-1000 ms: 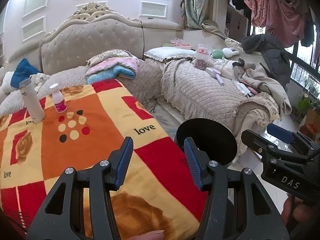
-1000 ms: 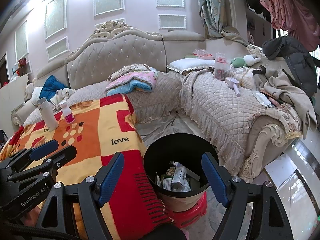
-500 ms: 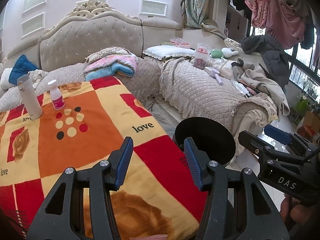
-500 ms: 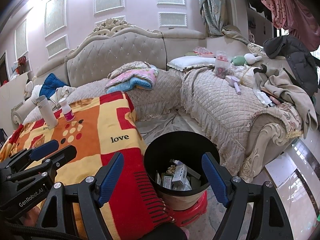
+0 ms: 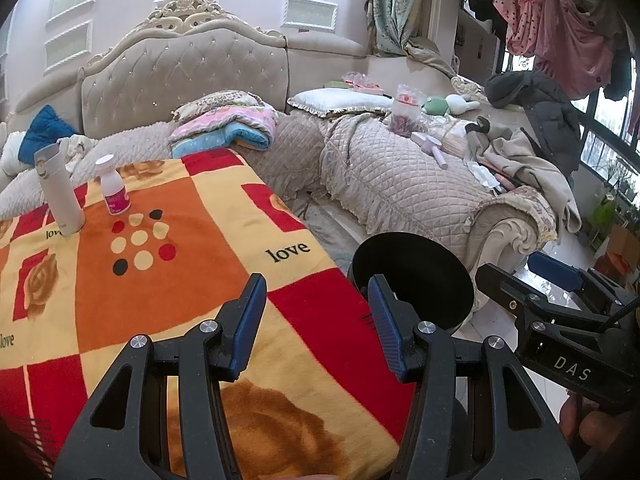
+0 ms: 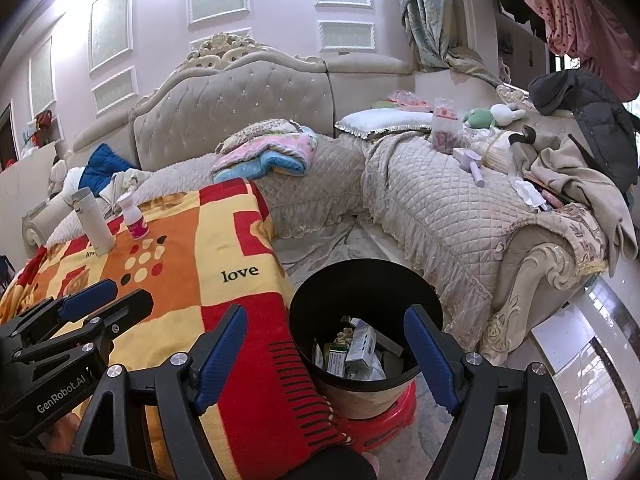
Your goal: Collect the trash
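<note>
A black trash bin (image 6: 366, 292) stands on a red stool beside the blanket-covered table; inside lie several crumpled boxes and wrappers (image 6: 356, 346). My right gripper (image 6: 328, 344) hovers above the bin's mouth, open, nothing between its blue pads. My left gripper (image 5: 316, 316) is open and empty over the blanket's near right corner, with the bin (image 5: 416, 276) just to its right. A white tumbler (image 5: 60, 190) and a small pink-labelled bottle (image 5: 114, 190) stand upright at the table's far left.
The table wears an orange, red and yellow blanket (image 5: 160, 264). A beige corner sofa (image 6: 432, 208) behind carries folded blankets, a pillow, a jar, plush toys and clothes. Glossy floor (image 6: 576, 340) lies right of the bin.
Both views drift very slightly; the table items sit a little further left in the left wrist view. Both grippers stay open and empty.
</note>
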Demonstrator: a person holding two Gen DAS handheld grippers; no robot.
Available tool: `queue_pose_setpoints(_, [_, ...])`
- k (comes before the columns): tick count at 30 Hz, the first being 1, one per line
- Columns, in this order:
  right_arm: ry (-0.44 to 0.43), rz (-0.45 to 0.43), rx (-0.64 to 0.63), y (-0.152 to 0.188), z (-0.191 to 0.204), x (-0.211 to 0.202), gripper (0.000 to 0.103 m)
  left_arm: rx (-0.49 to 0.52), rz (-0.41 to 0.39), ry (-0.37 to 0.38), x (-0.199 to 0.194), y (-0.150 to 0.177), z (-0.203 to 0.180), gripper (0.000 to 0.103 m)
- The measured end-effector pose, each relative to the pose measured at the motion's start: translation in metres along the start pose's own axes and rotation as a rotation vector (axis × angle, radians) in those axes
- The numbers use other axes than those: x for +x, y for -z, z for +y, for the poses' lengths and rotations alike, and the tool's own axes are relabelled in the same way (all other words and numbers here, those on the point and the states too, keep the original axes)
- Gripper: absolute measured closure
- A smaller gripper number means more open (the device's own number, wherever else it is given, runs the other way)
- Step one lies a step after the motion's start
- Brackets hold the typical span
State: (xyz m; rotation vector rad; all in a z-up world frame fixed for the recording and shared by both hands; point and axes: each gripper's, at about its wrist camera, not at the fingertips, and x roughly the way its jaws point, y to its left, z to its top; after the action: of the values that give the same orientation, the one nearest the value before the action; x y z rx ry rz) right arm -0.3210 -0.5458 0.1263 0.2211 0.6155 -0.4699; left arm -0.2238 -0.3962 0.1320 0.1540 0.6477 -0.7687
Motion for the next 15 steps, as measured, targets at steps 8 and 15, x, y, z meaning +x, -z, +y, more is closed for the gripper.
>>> queue_pose_setpoints(8, [0.002, 0.009, 0.000, -0.0002, 0.0002, 0.0033, 0.024, -0.004, 0.005, 0.006, 0.0015, -0.0002, -0.0012, 0.051])
queue_pose_setpoints(15, [0.005, 0.020, -0.006, 0.0001, 0.0021, 0.0062, 0.024, 0.002, 0.002, 0.005, 0.0033, -0.0006, -0.0030, 0.051])
